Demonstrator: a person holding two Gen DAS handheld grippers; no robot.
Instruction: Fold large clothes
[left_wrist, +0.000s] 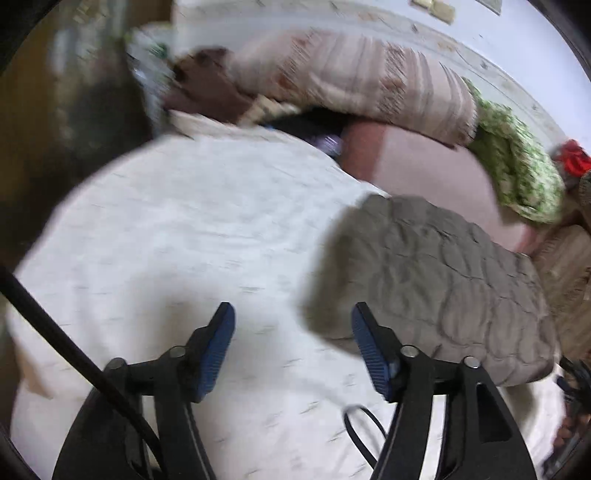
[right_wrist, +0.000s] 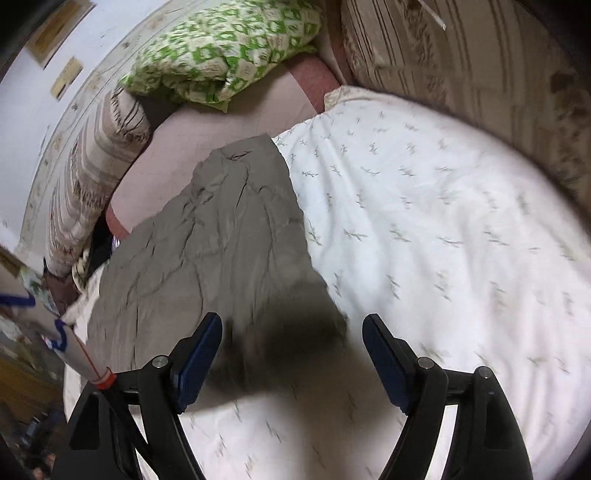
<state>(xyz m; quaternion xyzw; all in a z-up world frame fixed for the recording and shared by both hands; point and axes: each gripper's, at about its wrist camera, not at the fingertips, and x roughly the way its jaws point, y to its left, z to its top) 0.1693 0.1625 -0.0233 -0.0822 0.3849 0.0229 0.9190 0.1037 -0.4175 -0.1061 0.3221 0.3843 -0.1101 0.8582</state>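
Garment: grey quilted piece lies folded into a compact slab on the bed, over a white leaf-print duvet; its far end reaches onto the pink sheet.
Left tongs: left tongs spread, nothing between the pads, hovering over white duvet just left of the garment's near corner.
Right tongs: right tongs spread wide, empty, above the garment's near right corner.
Step, my read: between grips; the fold looks largely done, next is either one more fold or squaring up the slab.
Doing it well: come down on the two near corners, pinch only the grey layers and keep the duvet out of the bite. Lift both corners together and level, carry them to the far edge, match edges before letting go. Puffy quilting will likely spring back, so press flat after release.
Hidden or unclear: both views are motion-blurred. The garment's near edge in the right wrist view is a dark smear, so the exact corner is hard to place. Layer count and garment type cannot be told. Striped bolster and green patterned pillow sit far off, clear of the work. The person holding the rigs is not visible.
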